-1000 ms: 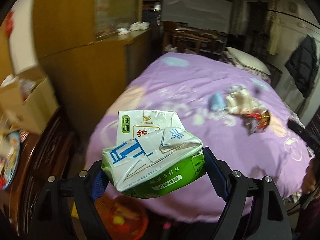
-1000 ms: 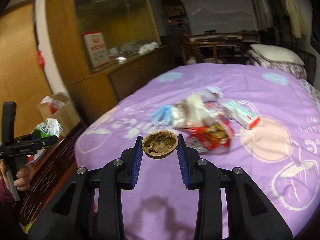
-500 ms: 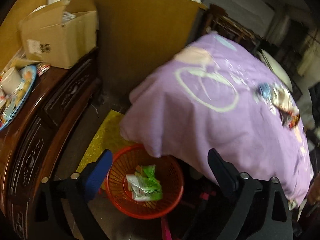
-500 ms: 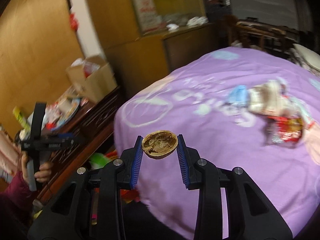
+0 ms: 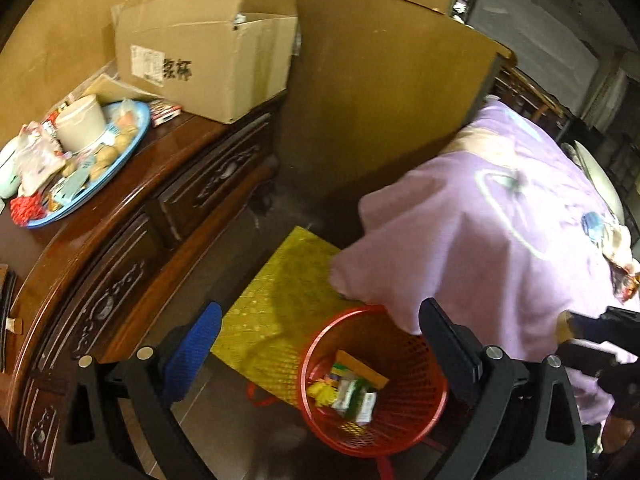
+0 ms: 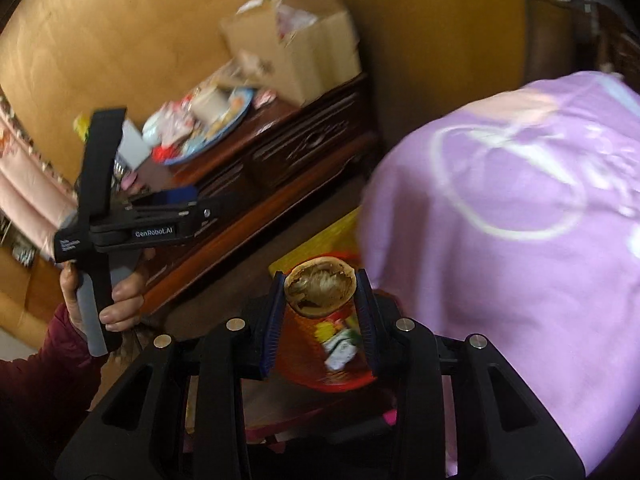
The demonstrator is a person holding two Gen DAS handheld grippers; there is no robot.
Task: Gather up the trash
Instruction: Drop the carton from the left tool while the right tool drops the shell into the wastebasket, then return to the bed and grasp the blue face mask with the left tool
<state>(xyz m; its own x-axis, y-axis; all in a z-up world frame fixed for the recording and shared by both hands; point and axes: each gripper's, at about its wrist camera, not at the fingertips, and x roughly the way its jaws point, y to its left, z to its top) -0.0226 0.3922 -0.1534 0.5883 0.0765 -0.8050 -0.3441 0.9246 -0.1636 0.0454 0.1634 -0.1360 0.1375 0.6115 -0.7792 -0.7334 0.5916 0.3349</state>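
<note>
A red mesh basket [image 5: 404, 436] stands on the floor at the foot of the bed, with a green and white carton [image 5: 354, 396] and other wrappers inside. My left gripper [image 5: 320, 312] hangs above it, open and empty. In the right wrist view my right gripper [image 6: 320, 280] is over the same basket [image 6: 304, 372]. Its jaws are opening, with a brown half shell [image 6: 320, 292] still touching both pads. More wrappers [image 5: 618, 252] lie on the purple bedspread [image 5: 500, 240].
A dark carved dresser [image 5: 120, 264] runs along the left, carrying a blue tray [image 5: 132, 140] of snacks and an open cardboard box [image 5: 208, 56]. A yellow bag [image 5: 276, 312] lies on the floor by the basket. A wooden cabinet panel [image 5: 380, 88] stands behind.
The left gripper let the carton fall into the red basket and now hangs open over it. The right gripper swung from the bed to above the basket, carrying the shell.
</note>
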